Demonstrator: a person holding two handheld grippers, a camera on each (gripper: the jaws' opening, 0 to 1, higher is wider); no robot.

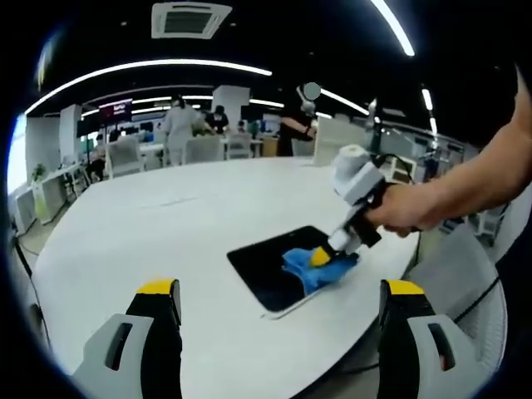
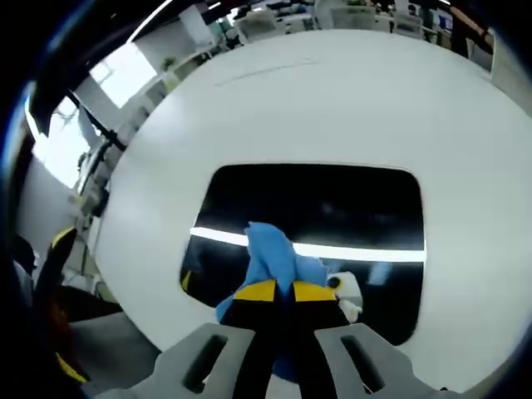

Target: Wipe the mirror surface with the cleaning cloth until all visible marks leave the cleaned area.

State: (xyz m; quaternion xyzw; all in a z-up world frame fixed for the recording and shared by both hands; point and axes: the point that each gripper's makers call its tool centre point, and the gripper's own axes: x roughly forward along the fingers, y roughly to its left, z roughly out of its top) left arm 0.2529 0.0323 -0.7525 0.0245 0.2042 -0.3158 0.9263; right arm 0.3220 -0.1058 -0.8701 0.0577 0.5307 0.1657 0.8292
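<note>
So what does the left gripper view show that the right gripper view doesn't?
Left gripper view alone: its own open left tongs held above the table, the person's hand, and people at desks in the background.

Right gripper view alone: a bright ceiling light reflected as a stripe across the mirror, seen close up.

Both share: the white table, the dark mirror, and the right tongs pressing the blue cloth onto it.

A: The desk (image 1: 150,224) is plain white, and the mirror (image 1: 274,266) on it looks black with a pale rim.

B: A bright white stripe crosses the mirror in the right gripper view. The cloth (image 2: 274,258) is plain blue.

A: The right tool (image 2: 277,293) is grey with yellow tips over black, and the left tool (image 1: 278,291) has the same colours
</note>
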